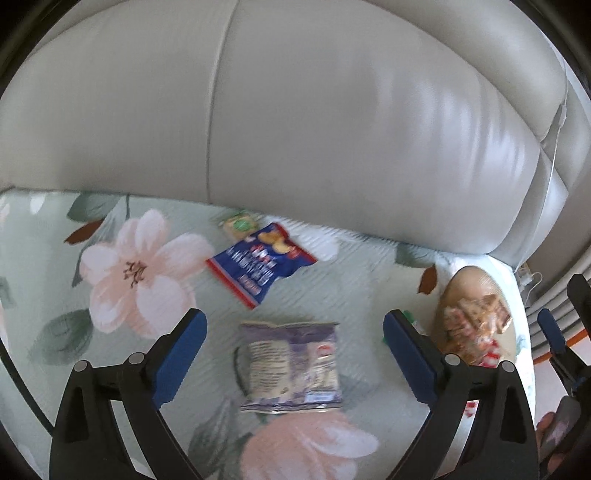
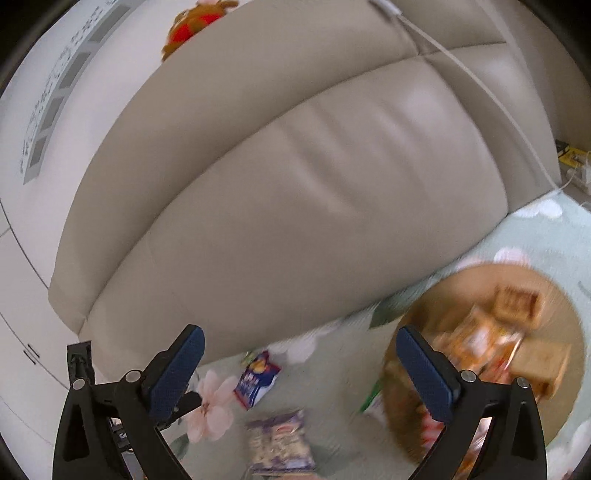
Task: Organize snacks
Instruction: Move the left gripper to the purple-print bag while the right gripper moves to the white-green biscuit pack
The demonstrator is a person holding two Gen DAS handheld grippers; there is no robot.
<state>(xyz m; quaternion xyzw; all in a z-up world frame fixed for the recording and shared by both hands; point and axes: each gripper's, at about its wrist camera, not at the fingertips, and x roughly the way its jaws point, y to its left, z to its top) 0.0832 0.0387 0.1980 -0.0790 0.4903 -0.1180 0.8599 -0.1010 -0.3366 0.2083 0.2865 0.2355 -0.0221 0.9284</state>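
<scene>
A purple-grey snack packet (image 1: 291,365) lies flat on the flowered seat cover. My left gripper (image 1: 295,321) hangs above it, open, its blue pads wide on either side and not touching it. Farther back lie a blue snack packet (image 1: 262,264) and a small green-yellow packet (image 1: 240,225). A round wooden bowl (image 1: 469,280) with several wrapped snacks sits at the right end of the seat. My right gripper (image 2: 300,334) is open and holds nothing. In its blurred view the bowl (image 2: 480,280) is behind its right finger, with the blue packet (image 2: 256,380) and purple packet (image 2: 280,443) below.
The beige leather backrest (image 1: 295,110) rises right behind the snacks. A white cable (image 2: 491,99) runs down the backrest at the right. A red and brown plush toy (image 2: 192,26) sits on top of the sofa. The seat cover (image 1: 74,295) stretches left.
</scene>
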